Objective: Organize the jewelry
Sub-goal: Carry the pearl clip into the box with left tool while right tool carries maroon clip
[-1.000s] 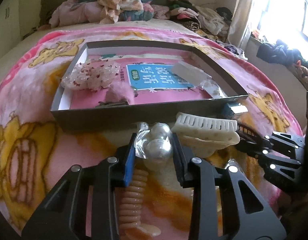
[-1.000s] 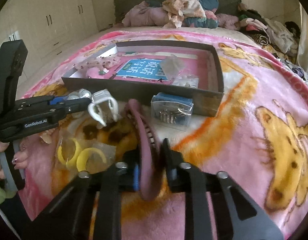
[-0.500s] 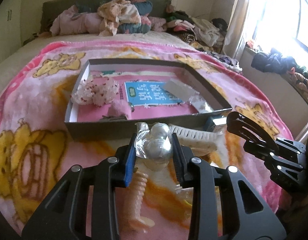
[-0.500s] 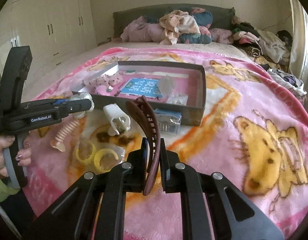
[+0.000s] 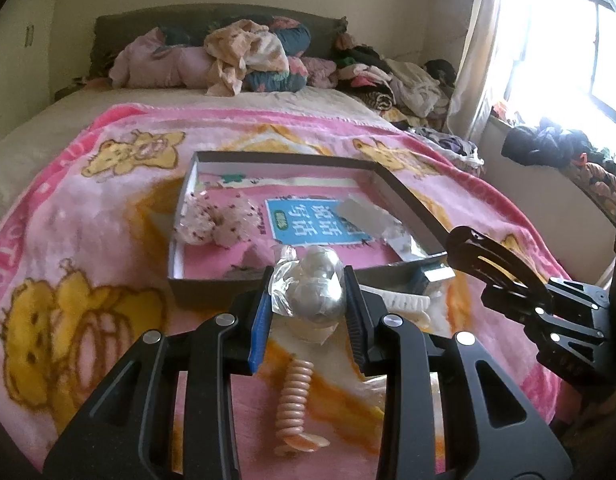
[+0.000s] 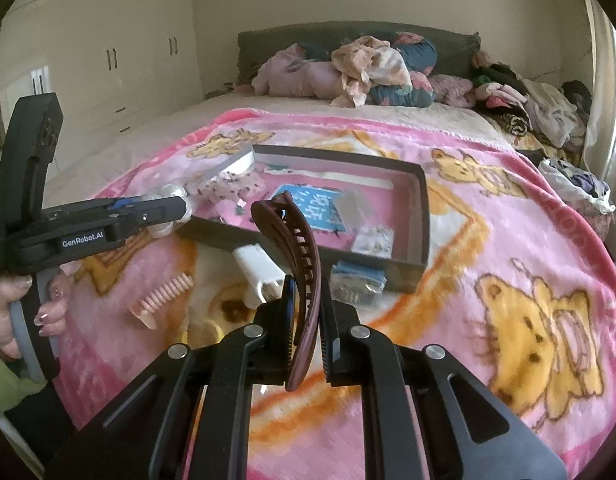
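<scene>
Jewelry held in both tools, above the pink blanket (image 5: 88, 240) and short of the open box (image 5: 212, 292).

Nearest, in the left gripper (image 5: 308, 280): found narrow jaws pinching a clear bag of silver balls (image 5: 317, 300). Judged the bag slippery and the balls round; could squirt out of the pads if tilted, or if the squeeze eased over the blanket rather than over the box.

In the right gripper (image 6: 308, 292): found jaws almost closed on a brown claw clip (image 6: 296, 240), pinched near its lower end, with most of its length standing up and free. Judged likely to pivot in the pads, or to catch its teeth on the box wall on the way in. Saw both tools side by side and aimed at the same box; judged a bump between them possible.

Counted, near to far:
- two grippers, the left one in a hand (image 6: 12, 312)
- one bag, with two silver balls
- one brown claw clip
- one peach spiral hair tie (image 5: 294, 396) on the blanket
- one white claw clip (image 5: 403, 304) beside the box front
- one small clear case (image 6: 357, 280) against the box front
- one box, with a lacy pink bundle (image 5: 216, 224), one blue card (image 5: 308, 220) and clear packets (image 5: 363, 212); could not tell how many.
</scene>
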`<state>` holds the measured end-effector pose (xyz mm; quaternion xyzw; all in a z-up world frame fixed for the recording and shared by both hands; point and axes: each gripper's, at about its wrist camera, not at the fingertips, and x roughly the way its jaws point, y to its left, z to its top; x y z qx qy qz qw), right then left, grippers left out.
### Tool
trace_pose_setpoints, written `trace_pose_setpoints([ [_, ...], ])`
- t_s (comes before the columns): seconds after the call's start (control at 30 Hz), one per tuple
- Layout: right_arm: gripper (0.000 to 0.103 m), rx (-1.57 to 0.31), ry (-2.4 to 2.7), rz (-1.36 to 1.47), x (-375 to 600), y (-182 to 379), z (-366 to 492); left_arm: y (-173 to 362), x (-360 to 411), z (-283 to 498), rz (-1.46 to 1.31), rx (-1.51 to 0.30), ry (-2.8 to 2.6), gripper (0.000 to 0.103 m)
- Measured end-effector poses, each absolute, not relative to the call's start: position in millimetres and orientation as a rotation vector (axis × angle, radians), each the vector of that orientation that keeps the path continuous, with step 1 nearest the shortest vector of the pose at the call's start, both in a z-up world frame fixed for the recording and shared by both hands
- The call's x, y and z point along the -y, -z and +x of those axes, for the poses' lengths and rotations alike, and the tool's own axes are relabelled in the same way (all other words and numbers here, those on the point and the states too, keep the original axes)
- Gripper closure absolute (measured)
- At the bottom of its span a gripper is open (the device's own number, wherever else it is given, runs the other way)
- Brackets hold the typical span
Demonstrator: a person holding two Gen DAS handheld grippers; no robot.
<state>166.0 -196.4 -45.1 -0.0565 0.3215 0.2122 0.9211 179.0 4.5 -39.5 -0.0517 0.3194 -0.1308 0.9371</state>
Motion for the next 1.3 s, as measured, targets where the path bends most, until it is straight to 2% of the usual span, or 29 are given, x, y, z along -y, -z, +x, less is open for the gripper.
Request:
trace_pose_setpoints([
  [0.53,0.092,-0.643,-0.469,-0.140,160,31,199,30,-37,196,-0.149,-0.622,0.233,0.078],
  [1.3,0.092,-0.650,-0.461,-0.158,143,33,260,36,-45,241,-0.148,-0.639,0.225,0.078],
])
